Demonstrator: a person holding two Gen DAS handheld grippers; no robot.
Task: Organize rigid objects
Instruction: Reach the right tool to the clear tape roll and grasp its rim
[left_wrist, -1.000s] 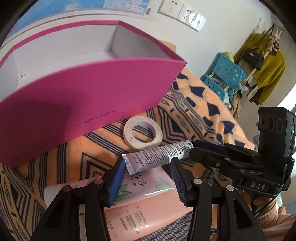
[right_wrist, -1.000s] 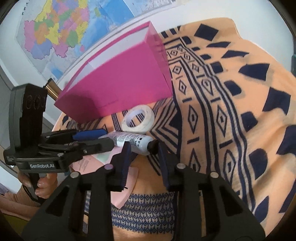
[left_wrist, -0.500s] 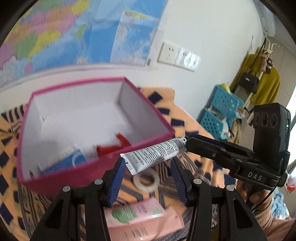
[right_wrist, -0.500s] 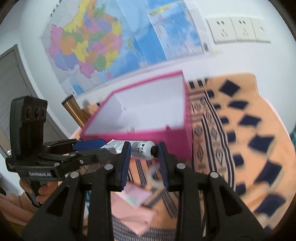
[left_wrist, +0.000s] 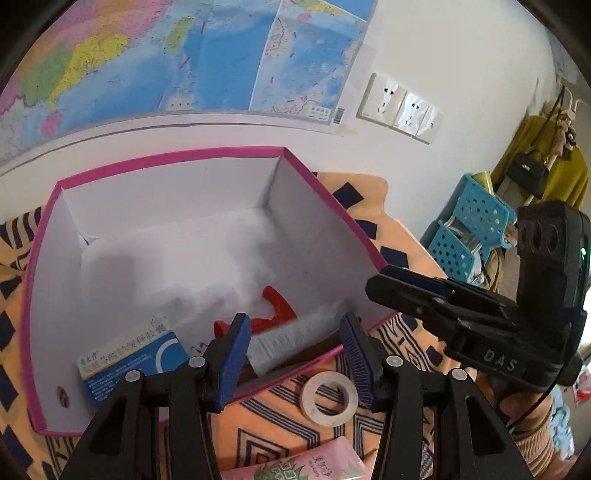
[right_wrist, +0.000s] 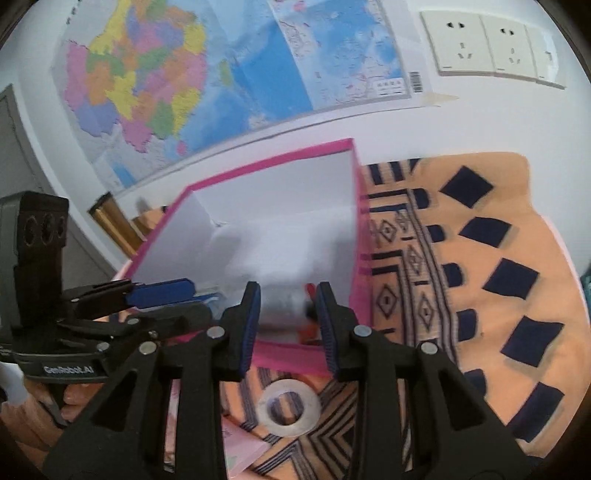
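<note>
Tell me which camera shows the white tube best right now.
Left wrist: the white tube lies blurred but recognisable inside the pink box, between the open left gripper fingers. Right wrist shows only a white smear.

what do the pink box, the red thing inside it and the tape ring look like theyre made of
Pink box: likely cardboard, matte pink outside, plain white inside, with thin folded walls. Red thing: probably hard plastic, evenly coloured with smooth curves; its exact shape is partly hidden. Tape ring: looks like paper tape, off-white and dull, wound in a flat roll.
</note>
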